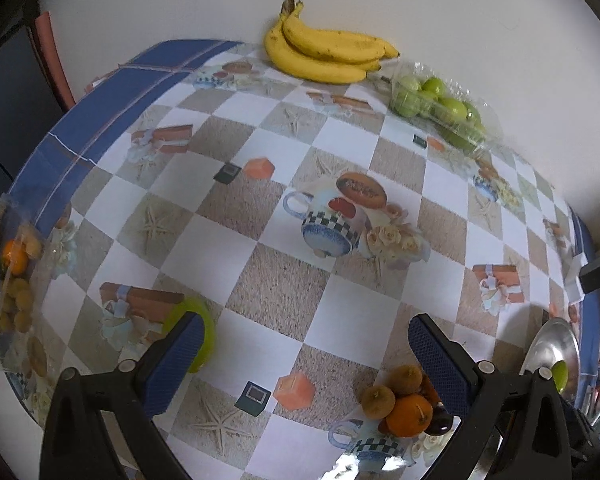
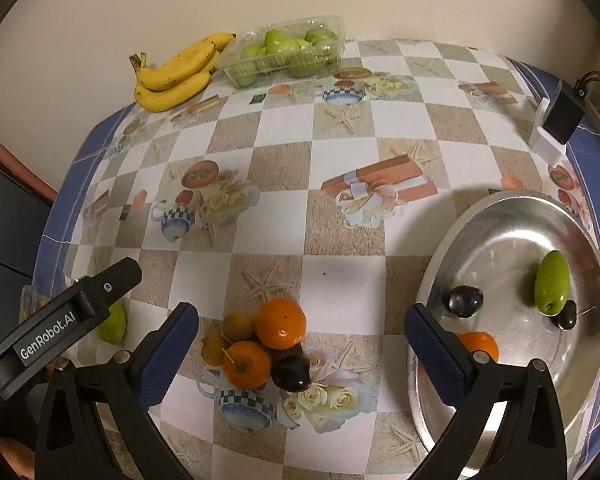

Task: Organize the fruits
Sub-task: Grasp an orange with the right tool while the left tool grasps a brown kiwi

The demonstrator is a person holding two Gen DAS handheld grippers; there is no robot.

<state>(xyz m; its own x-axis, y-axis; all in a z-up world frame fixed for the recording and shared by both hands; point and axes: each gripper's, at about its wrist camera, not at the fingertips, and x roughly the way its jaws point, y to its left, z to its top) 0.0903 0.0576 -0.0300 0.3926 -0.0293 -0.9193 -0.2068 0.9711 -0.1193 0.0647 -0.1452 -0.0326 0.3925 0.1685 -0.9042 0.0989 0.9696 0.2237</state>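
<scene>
A small heap of fruit lies on the patterned tablecloth: two oranges [image 2: 280, 322], a dark plum [image 2: 292, 374] and small brown fruits [image 2: 238, 326]. My right gripper [image 2: 302, 348] hangs open over this heap, holding nothing. To its right, a silver oval tray [image 2: 500, 236] carries a green fruit [image 2: 552, 284], two dark plums [image 2: 466, 300] and an orange [image 2: 478, 344]. My left gripper [image 1: 308, 360] is open and empty. A loose green fruit [image 1: 196, 332] sits just behind its left finger. The heap [image 1: 404, 400] lies by its right finger.
Bananas [image 2: 176, 72] and a clear plastic box of green fruits [image 2: 284, 56] sit at the far edge by the wall. A plastic bag of small fruits [image 1: 16, 280] lies at the left edge. A black box on a white block [image 2: 560, 116] stands at the right edge.
</scene>
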